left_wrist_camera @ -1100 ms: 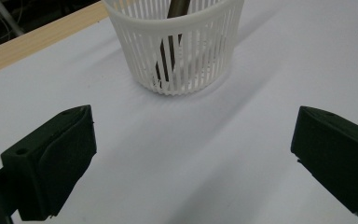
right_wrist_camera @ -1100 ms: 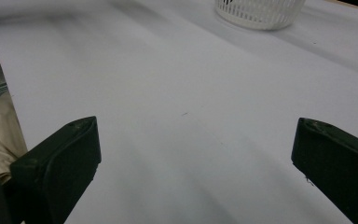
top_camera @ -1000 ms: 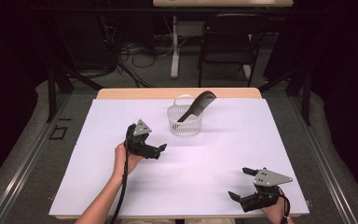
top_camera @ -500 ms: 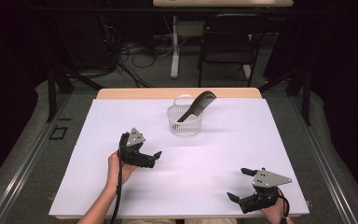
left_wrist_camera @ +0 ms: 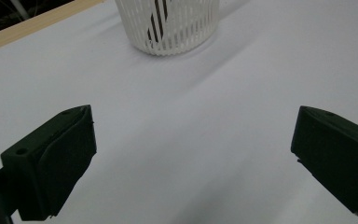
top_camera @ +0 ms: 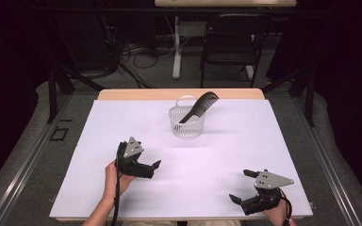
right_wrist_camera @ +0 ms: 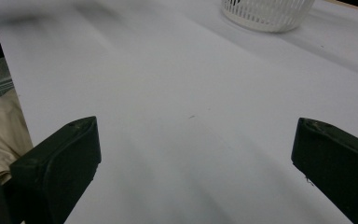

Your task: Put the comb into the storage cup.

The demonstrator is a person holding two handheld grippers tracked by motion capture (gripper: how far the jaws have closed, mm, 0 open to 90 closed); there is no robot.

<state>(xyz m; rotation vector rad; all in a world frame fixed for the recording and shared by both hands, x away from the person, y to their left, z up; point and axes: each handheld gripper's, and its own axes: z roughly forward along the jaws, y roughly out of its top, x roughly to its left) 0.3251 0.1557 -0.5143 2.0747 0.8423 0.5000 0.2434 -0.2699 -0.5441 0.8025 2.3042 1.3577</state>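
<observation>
A white slatted basket (top_camera: pixel 186 123) stands at the far middle of the white table (top_camera: pixel 245 136), with a black comb (top_camera: pixel 201 104) leaning in it and sticking out to the upper right. My left gripper (top_camera: pixel 152 168) hovers near the table's front left, open, jaws pointing right toward the basket (left_wrist_camera: pixel 170 25); the comb (left_wrist_camera: pixel 158 21) shows dark through the slats. My left gripper (left_wrist_camera: pixel 193 135) has nothing between its jaws. My right gripper (top_camera: pixel 239 185) rests open at the front right corner, pointing left. It (right_wrist_camera: pixel 196 140) is empty too, and the basket (right_wrist_camera: pixel 268 11) lies far ahead.
A wooden strip (top_camera: pixel 179 93) runs along the table's far edge. Behind it stand a black chair (top_camera: pixel 231 42) and cables on the floor. A fold of beige clothing (right_wrist_camera: pixel 0 135) shows beside the near table edge.
My left gripper has drawn back from the basket toward the near edge, still open. The right gripper has barely shifted.
</observation>
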